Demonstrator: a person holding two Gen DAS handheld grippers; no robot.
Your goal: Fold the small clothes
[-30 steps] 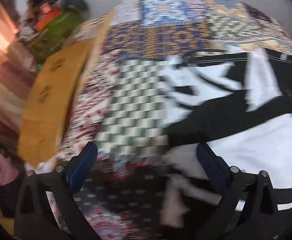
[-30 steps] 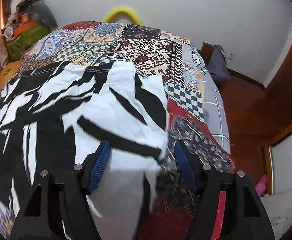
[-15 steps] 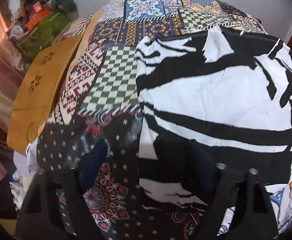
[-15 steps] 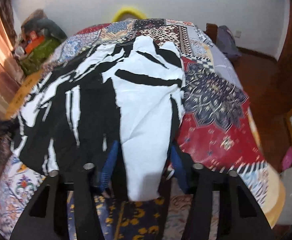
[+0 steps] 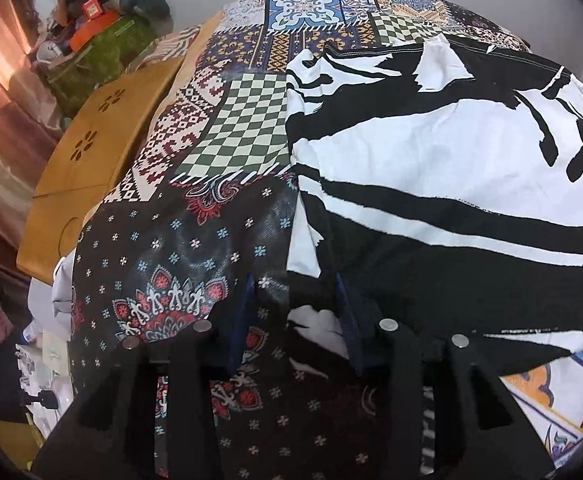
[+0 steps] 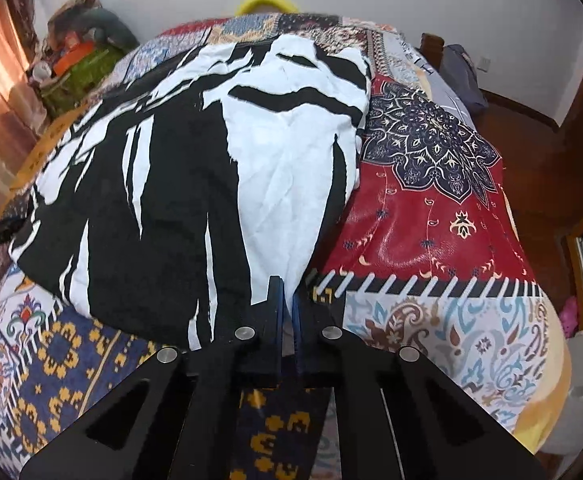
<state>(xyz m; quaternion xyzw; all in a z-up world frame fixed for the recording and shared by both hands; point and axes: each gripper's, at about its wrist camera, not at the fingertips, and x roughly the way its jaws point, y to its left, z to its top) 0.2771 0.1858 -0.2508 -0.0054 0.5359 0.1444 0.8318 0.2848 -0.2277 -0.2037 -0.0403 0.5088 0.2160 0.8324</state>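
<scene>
Since half a second ago both grippers have narrowed on the near edge of the black and white garment [image 6: 163,184]: the right gripper [image 6: 287,304] has gone from a wide gap to its blue pads [image 6: 275,300] nearly pressed together, clenched on a tongue of white cloth at the garment's near corner. The left gripper [image 5: 297,300] has drawn its pads [image 5: 245,300] closer too, yet a gap remains, with the garment's near left corner lying between them; whether it truly grips the cloth I cannot tell

The garment lies spread flat on the patchwork bedspread [image 6: 431,216], covering most of its middle. Seen from the right wrist, the bedspread's red panel shows just right of the garment, and its blue and yellow patterned panel lies below the garment's near hem. From the left wrist, a green checked patch sits just left of the garment, and a wooden board [image 5: 91,152] stands well left of it, beyond the bedspread's edge
</scene>
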